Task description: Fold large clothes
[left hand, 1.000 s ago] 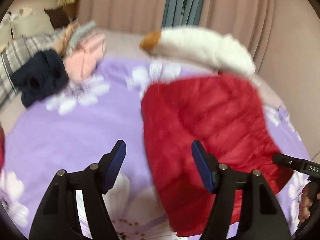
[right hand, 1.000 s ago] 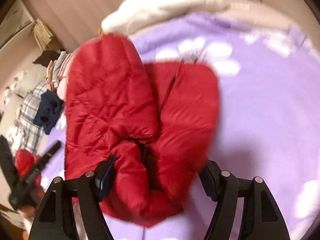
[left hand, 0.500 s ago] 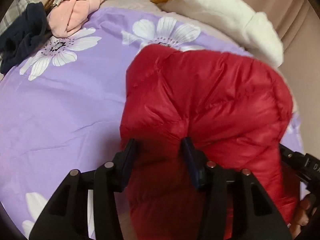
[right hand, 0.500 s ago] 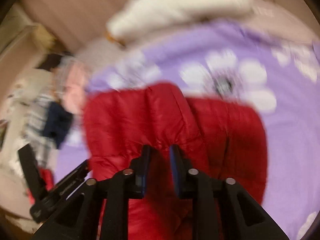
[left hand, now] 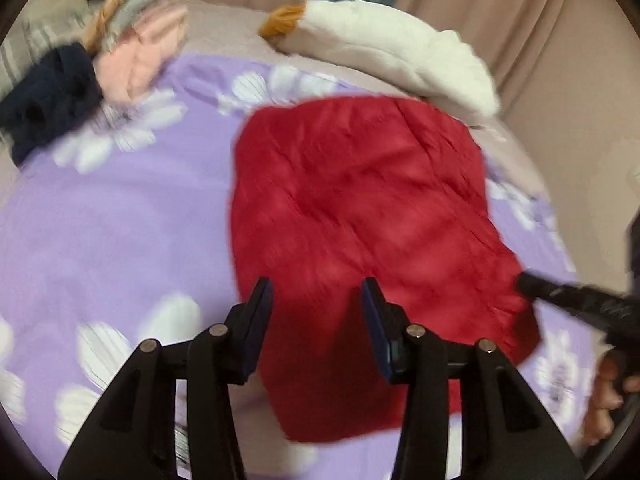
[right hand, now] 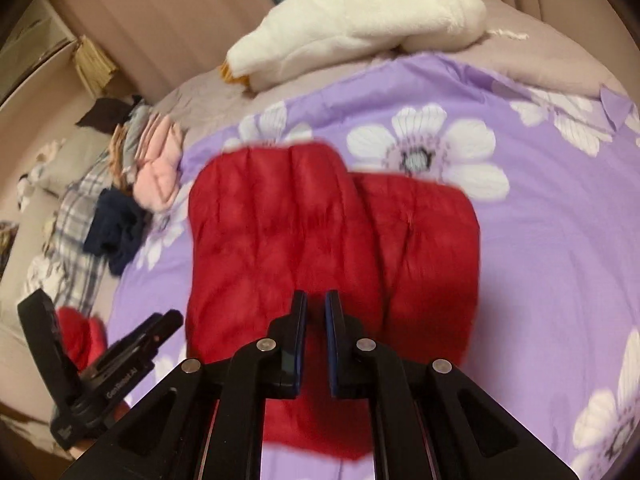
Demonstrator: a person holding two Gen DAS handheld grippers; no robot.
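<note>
Folding the red jacket [left hand: 360, 220] is the step in hand, and we judge it to be at the point of taking hold of the near hem for a fold away from us.

Left wrist view: the jacket lies across the middle and right of the frame on the purple sheet [left hand: 112, 232], its far edge toward the white plush [left hand: 384, 48] at upper centre. The left gripper [left hand: 317, 308] sits at lower centre with its jaws part open and closing. Red fabric lies between them, but the pads do not appear to press on it yet; blur prevents a firmer reading. At the right edge we see the right gripper's black tip resting at the jacket's right border, with the person's hand [left hand: 604, 396] below it. A pile of other clothes [left hand: 92, 72] occupies the upper left.

Right wrist view: the jacket fills the centre, already doubled lengthwise, with one quilted panel overlapping the other. The right gripper [right hand: 316, 320] at lower centre has its jaws drawn almost together. Jacket fabric runs beneath and between the tips, so we take it that they are pinching a thin fold of the near edge, though the contact itself is partly hidden. The left gripper appears at lower left, beside the jacket's left border.

Next move, in our judgement: complete the left grip on the hem, confirm both corners are held, then lift both evenly and carry the near edge toward the far edge. Uneven lift would skew the fold, and slick padded fabric may slip from a shallow pinch.
</note>
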